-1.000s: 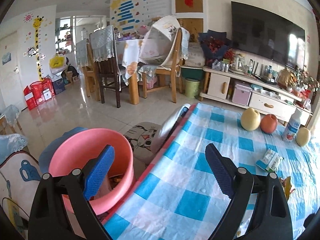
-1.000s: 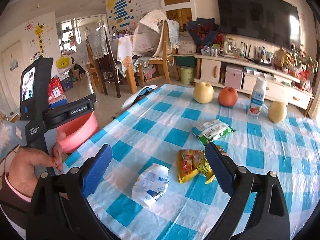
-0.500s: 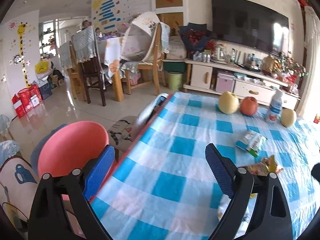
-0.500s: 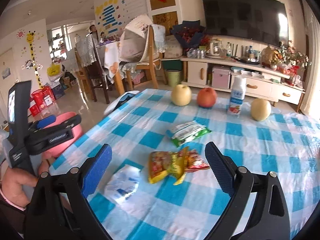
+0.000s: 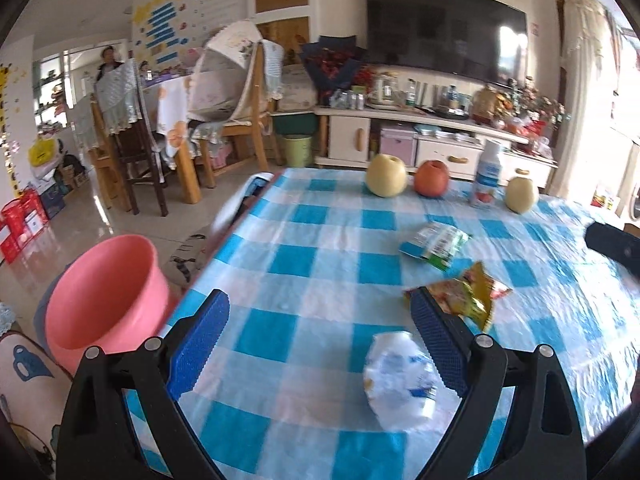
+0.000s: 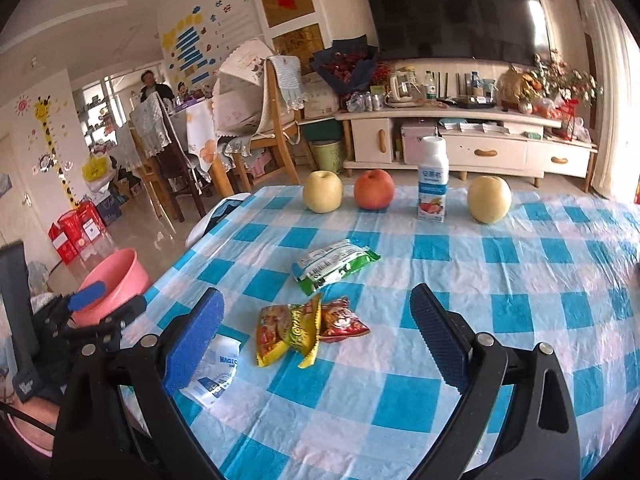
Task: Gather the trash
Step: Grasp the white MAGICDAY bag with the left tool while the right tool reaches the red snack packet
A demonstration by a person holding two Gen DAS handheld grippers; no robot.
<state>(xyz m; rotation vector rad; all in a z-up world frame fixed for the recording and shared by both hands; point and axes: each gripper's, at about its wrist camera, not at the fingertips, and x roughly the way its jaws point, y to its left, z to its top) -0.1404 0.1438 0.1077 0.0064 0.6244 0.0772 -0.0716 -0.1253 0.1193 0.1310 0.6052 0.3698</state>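
Note:
Three wrappers lie on the blue-checked tablecloth: a white crumpled one, a yellow-red snack bag, and a green-white packet. My left gripper stands open above the near table edge, with the white wrapper just inside its right finger, untouched. My right gripper is open too, hovering over the snack bag. A pink basin sits below the table's left side.
At the table's far edge stand two yellow pears, a red apple and a drink bottle. Chairs, a TV cabinet and a person are beyond.
Both views have swung right across the table. The basin slid to the left edge of the left view, and the wrappers came into it; the snack bag now sits between the right fingers.

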